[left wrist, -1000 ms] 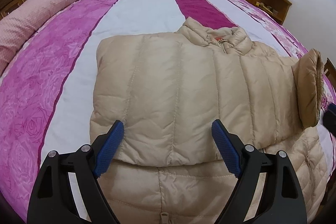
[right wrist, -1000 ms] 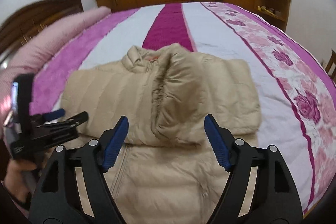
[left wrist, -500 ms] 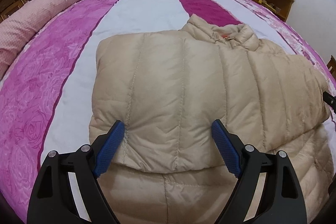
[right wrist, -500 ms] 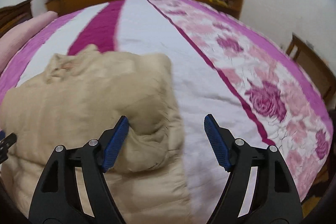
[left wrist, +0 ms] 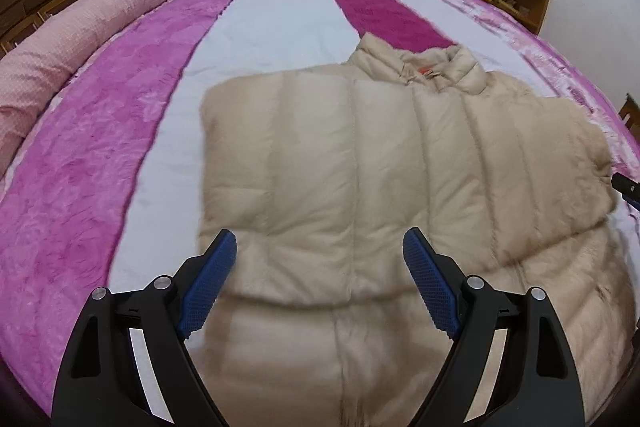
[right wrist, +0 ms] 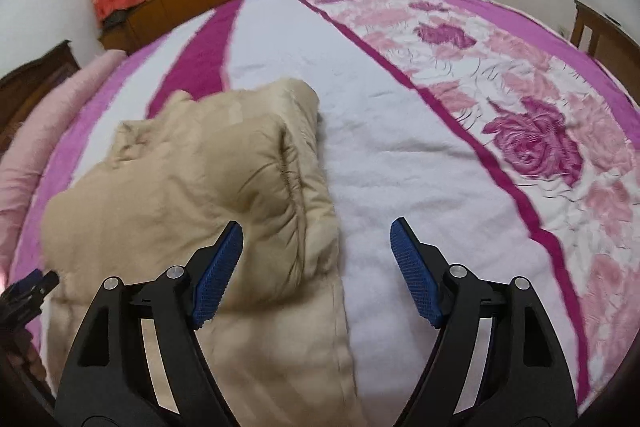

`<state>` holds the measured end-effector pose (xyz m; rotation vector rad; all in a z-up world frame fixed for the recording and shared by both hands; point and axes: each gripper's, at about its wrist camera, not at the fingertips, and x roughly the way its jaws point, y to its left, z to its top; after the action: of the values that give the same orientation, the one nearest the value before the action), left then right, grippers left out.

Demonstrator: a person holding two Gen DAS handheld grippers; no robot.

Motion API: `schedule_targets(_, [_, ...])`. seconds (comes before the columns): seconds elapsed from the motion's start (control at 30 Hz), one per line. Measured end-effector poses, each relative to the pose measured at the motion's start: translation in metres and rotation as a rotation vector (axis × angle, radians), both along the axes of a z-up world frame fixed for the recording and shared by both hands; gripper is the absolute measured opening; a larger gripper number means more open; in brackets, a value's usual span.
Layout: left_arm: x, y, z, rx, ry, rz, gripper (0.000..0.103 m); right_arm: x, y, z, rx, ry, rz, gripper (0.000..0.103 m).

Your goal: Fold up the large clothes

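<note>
No text is legible; the orange tag (left wrist: 425, 71) at the jacket (left wrist: 360, 163) collar is unreadable.

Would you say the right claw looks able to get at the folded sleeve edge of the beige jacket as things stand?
Probably yes: the right claw is open, and the jacket has its folded sleeve edge just ahead of the left finger, with nothing over it.

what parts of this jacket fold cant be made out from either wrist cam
- Jacket hem: cut off by the bottom edge and the left gripper, left wrist view.
- Sleeves: not separately visible, apparently folded under the quilted panel, both views.
- Orange collar label: too small and blurred to read.
- Right gripper: open over the jacket's edge; contact unclear.
</note>
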<state>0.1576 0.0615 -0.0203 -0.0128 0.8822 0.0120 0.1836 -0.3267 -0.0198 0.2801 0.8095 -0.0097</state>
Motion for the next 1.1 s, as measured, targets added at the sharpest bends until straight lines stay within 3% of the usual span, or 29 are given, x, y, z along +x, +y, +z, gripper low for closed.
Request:
schedule_targets(0.07, [-0.015,0.005,0.007,-0.012,-0.003,0.000,0.083,-0.022,0.000,0.012,-0.001,-0.009,0.037,0.076])
schedule_targets(0.23, [-0.062,0.017,0.016,0.064,0.013,0.013,0.083,-0.073,0.004,0.025,-0.024,0.003,0.127,0.076])
schedule_targets(0.47, [-0.115,0.035,-0.003,0.095,0.120,0.049,0.083,-0.134,0.004,0.005,-0.095,0.082,0.154,0.076])
schedule_targets(0.7, [-0.151,0.040,-0.025,0.023,0.199,0.059,0.083,-0.160,0.000,-0.028,-0.096,0.164,0.173,0.076])
schedule_targets(0.9, [-0.164,0.025,-0.042,-0.011,0.237,-0.015,0.083,-0.167,0.012,-0.038,-0.074,0.186,0.237,0.076])
schedule_targets(0.97, [-0.167,0.021,-0.046,-0.059,0.239,-0.048,0.083,-0.171,0.019,-0.042,-0.066,0.197,0.269,0.076])
schedule_targets(1.1, [-0.168,0.015,-0.050,-0.100,0.234,-0.094,0.058,-0.173,0.029,-0.047,-0.044,0.194,0.304,0.076])
